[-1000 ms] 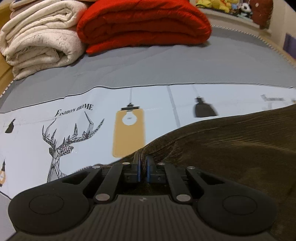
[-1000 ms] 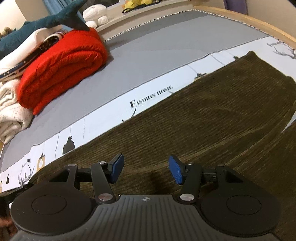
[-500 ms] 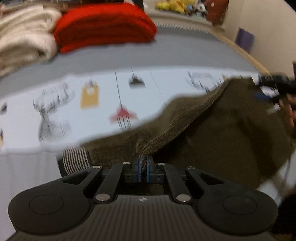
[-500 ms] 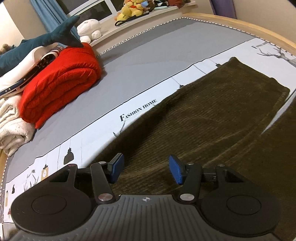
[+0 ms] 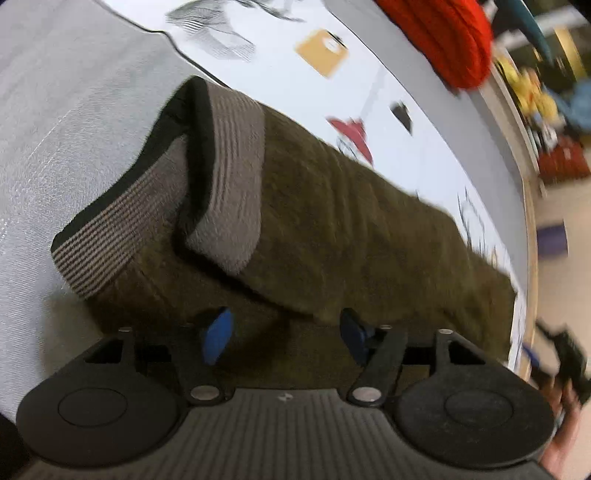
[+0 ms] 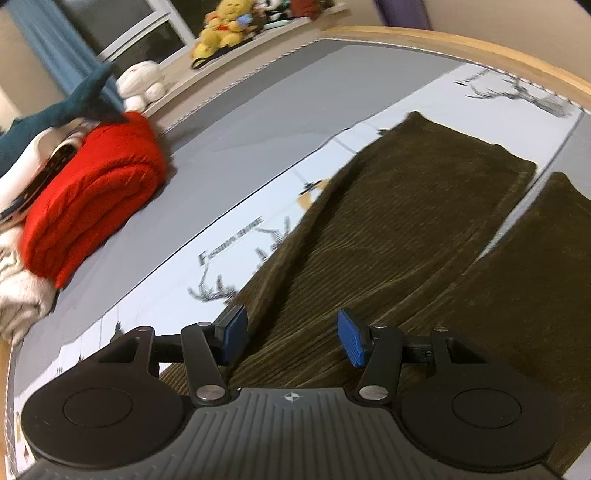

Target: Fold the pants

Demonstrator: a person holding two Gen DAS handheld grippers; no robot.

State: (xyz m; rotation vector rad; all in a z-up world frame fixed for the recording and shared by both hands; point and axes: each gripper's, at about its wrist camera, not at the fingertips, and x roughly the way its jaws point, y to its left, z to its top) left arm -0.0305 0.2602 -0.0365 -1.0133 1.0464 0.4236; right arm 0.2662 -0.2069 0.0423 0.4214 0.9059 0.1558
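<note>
Dark olive corduroy pants (image 5: 351, 218) lie on the printed bed sheet (image 5: 280, 70), one half folded over the other. The striped grey waistband (image 5: 229, 192) is at the left in the left wrist view. My left gripper (image 5: 282, 334) is open and empty, just above the pants near the waistband. In the right wrist view the two legs (image 6: 406, 221) stretch away side by side. My right gripper (image 6: 291, 338) is open and empty over the pants.
A folded red blanket (image 6: 88, 199) and a cream blanket (image 6: 14, 295) are stacked at the far left of the bed. Plush toys (image 6: 225, 29) sit on the ledge behind. The wooden bed edge (image 6: 480, 48) curves along the right. The other gripper and hand (image 5: 569, 373) show at the right.
My left gripper was shut on the pants' edge and carried it over; it has now let go and opened, with the fabric lying folded. The right gripper stayed open and shifted slightly.
</note>
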